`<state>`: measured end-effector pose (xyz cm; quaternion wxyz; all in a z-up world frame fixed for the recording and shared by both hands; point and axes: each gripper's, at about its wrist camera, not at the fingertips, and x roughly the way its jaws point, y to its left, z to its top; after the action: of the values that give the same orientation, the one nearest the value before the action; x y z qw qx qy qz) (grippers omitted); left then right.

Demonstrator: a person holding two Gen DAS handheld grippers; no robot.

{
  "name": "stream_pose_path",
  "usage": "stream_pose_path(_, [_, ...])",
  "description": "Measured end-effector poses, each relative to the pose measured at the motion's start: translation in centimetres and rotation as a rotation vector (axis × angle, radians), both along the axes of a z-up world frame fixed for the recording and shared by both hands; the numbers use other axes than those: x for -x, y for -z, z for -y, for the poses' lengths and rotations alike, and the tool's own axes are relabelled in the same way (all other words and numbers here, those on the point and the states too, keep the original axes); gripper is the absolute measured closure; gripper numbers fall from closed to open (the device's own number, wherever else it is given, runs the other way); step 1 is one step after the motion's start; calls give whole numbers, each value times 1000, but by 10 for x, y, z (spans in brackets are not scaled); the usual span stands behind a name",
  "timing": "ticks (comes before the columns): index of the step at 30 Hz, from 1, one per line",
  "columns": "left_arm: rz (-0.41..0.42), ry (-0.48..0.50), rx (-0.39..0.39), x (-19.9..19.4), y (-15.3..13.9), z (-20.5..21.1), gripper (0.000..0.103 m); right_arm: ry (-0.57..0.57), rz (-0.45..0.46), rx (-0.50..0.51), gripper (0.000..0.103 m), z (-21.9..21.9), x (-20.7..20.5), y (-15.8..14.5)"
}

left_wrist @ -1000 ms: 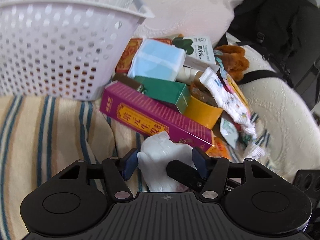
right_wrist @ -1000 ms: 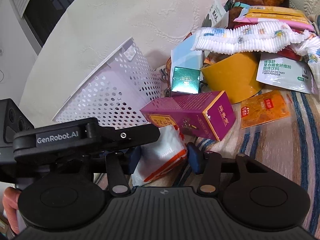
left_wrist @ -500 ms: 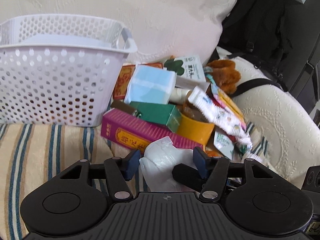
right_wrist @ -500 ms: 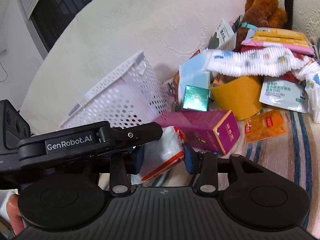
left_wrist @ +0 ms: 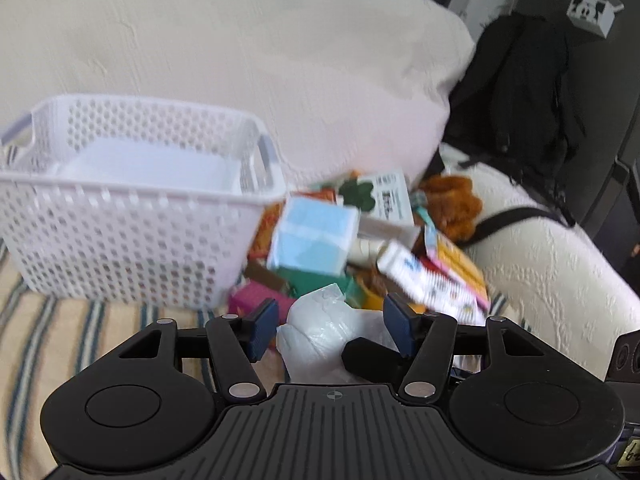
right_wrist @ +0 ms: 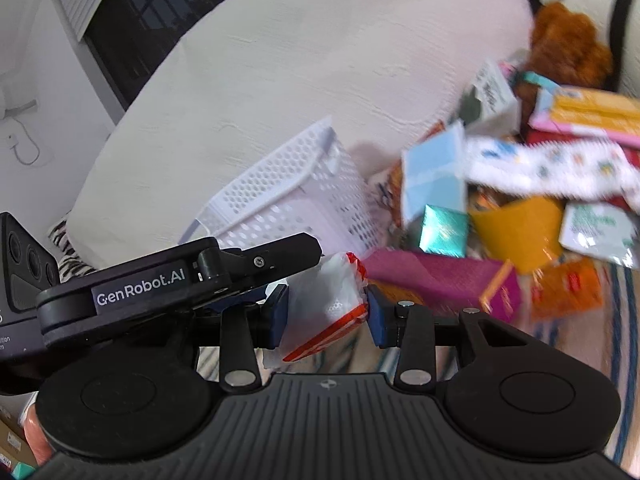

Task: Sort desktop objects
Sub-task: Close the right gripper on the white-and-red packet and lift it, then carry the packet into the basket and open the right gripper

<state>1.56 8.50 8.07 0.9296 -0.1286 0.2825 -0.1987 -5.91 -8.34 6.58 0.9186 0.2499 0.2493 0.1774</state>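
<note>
Left wrist view: the left gripper (left_wrist: 331, 327) has its blue pads (left_wrist: 262, 326) spread around a white packet (left_wrist: 324, 328), the near pad just beside it and the far one apart, so it does not look pinched from this side. Right wrist view: the right gripper (right_wrist: 327, 312) presses its pads (right_wrist: 279, 314) against both sides of the same packet (right_wrist: 328, 300), which shows a red-and-white edge, and holds it above the striped cloth (right_wrist: 560, 340); the left gripper's black finger crosses in from the side and touches the packet's top. Just beyond the packet lies a purple box (right_wrist: 436, 276), with a green box (right_wrist: 443, 231) and a yellow cup (right_wrist: 524, 228) behind it in a blurred pile of packets. A blue mask pack (left_wrist: 316, 236) leans on top of that pile. Beside the pile stands a white basket (left_wrist: 132, 224) with something white inside. Behind the pile sits a brown plush toy (left_wrist: 452, 204), and farther back a cream cushion (left_wrist: 240, 60) rises over the basket.
</note>
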Motion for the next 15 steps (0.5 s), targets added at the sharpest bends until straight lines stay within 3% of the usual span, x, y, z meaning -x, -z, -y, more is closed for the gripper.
stream_pose_path(9, [124,-127,-57,-27,-68,-27,34,-78,134,49,58,-37,-47,-66])
stream_pose_path(15, [193,-237,-110,-48,-92,-50,33,-92,188,88,58,-64,-84,-91])
